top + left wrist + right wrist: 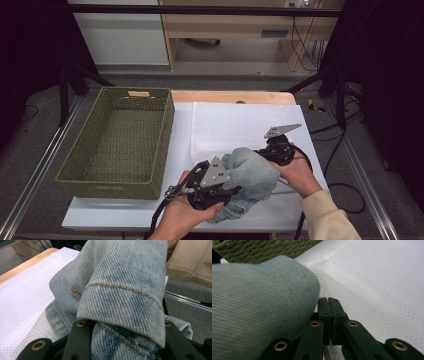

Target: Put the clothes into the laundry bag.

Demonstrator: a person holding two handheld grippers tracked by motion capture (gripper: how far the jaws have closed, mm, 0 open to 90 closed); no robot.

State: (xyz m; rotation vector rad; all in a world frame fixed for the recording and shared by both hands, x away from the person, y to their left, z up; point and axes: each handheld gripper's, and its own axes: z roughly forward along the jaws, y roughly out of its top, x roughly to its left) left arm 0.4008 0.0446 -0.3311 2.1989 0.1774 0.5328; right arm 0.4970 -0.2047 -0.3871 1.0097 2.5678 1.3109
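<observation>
A bundle of folded light-blue denim lies on the white mesh cloth near the table's front edge, between both hands. My left gripper comes in from the left and is shut on the thick folded denim, whose hem with tan stitching hangs over the jaws. My right gripper sits at the bundle's right side. In the right gripper view its jaws are pressed together with nothing seen between them, and the denim bulges against the left jaw.
A green woven basket stands on the left of the table, with nothing in it; its wall is just beyond the denim. White cloth covers the tabletop. A wooden table edge runs along the back.
</observation>
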